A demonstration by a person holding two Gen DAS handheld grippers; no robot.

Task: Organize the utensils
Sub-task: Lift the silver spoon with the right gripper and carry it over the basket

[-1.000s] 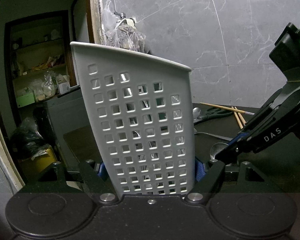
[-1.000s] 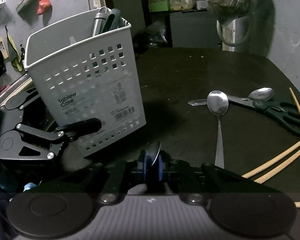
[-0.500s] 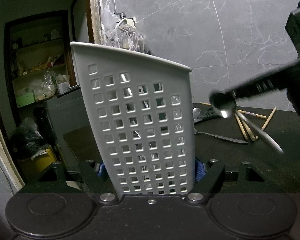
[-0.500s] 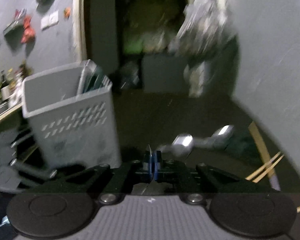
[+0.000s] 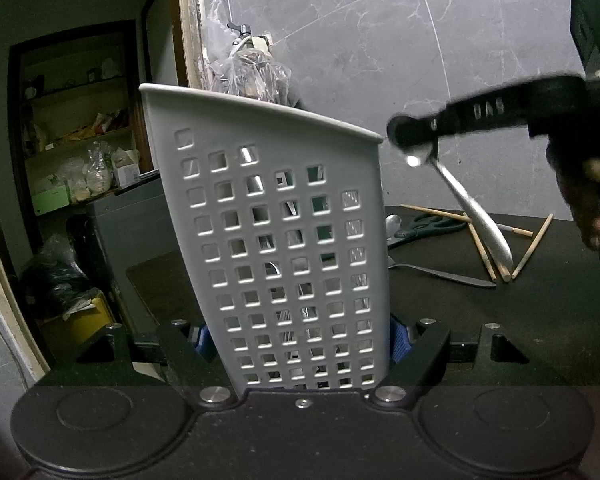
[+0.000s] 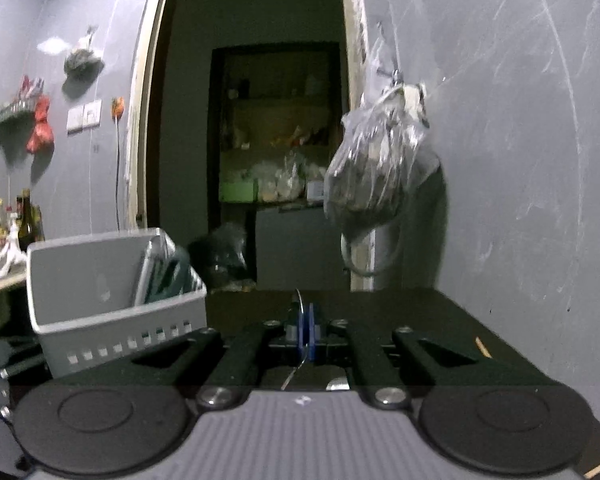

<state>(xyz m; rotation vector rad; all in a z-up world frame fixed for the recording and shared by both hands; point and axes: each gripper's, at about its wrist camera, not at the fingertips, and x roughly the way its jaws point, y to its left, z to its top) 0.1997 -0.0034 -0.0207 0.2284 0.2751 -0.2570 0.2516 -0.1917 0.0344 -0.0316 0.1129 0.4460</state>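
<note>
Raised off the dark table [image 5: 540, 312] since the earlier frame, the right gripper [image 6: 306, 332] now holds a spoon [image 5: 472, 208] clamped at its bowl, handle dangling beside the grey perforated caddy [image 5: 284, 248] — itself clamped in the left gripper [image 5: 300, 340]. Risk: the loosely hanging spoon may swing, strike the caddy's rim, and slip free. Scissors [image 5: 428, 226], chopsticks [image 5: 484, 248] and another spoon [image 5: 440, 272] lie toward the table's far right edge — marble wall and pantry doorway beyond.

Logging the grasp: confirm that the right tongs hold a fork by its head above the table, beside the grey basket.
Wrong in one respect: it is a spoon, not a fork. The left wrist view shows the right tongs shut on its bowl, handle hanging down, beside the grey basket.
</note>
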